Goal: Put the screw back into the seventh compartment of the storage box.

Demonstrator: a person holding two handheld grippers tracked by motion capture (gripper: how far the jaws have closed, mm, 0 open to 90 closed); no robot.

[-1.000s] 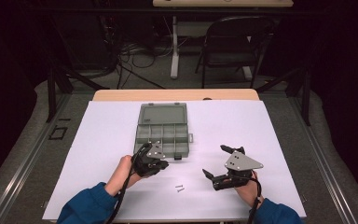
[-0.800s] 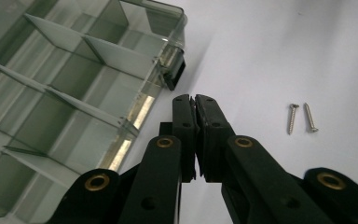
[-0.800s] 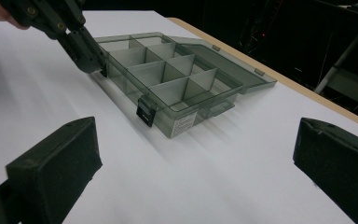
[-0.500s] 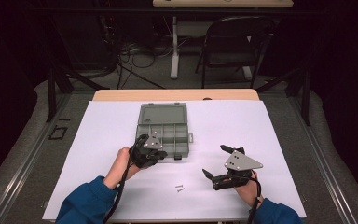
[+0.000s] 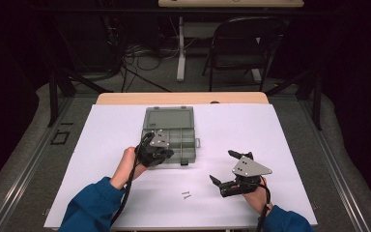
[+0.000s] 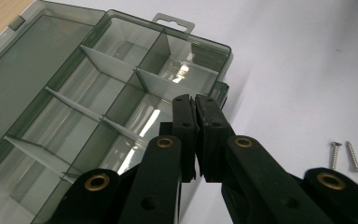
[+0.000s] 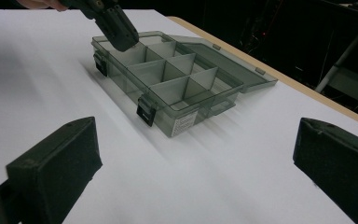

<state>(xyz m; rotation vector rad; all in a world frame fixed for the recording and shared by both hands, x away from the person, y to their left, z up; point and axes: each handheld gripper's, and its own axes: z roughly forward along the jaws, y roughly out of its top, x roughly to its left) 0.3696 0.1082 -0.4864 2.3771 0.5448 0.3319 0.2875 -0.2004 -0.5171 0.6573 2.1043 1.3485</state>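
Left claw [image 5: 166, 153], seen from the high view, hangs over the near-left part of the smoky grey, see-through plastic compartment box [image 5: 174, 133], its black jaws pressed together; whether something tiny is pinched between them I cannot tell from up here. The box sits toward the far middle of the white paper-covered table [image 5: 101, 159], lid thrown back flat toward the far edge. Two small silver metal screws [image 5: 186, 195] lie loose near the near edge, between the two hands. The right claw [image 5: 224, 169] hovers toward the near-right corner, jaws spread wide and holding nothing. As I judge it, the sorting is barely under way: both screws are left to go into the box.

From the left gripper view, the matte black jaws meet with only a hairline seam and nothing showing between them. Beneath are glossy, thin-walled rectangular cells with pale dividers [image 6: 107, 60], all looking empty. The screws [image 6: 345, 155], slender with flat heads, rest on the smooth sheet off to the side.

From the right gripper view, two blocky rubbery pads [image 7: 56, 163] stand well apart. Beyond, the box [image 7: 177, 91] shows dark latches on its front wall and a small label.
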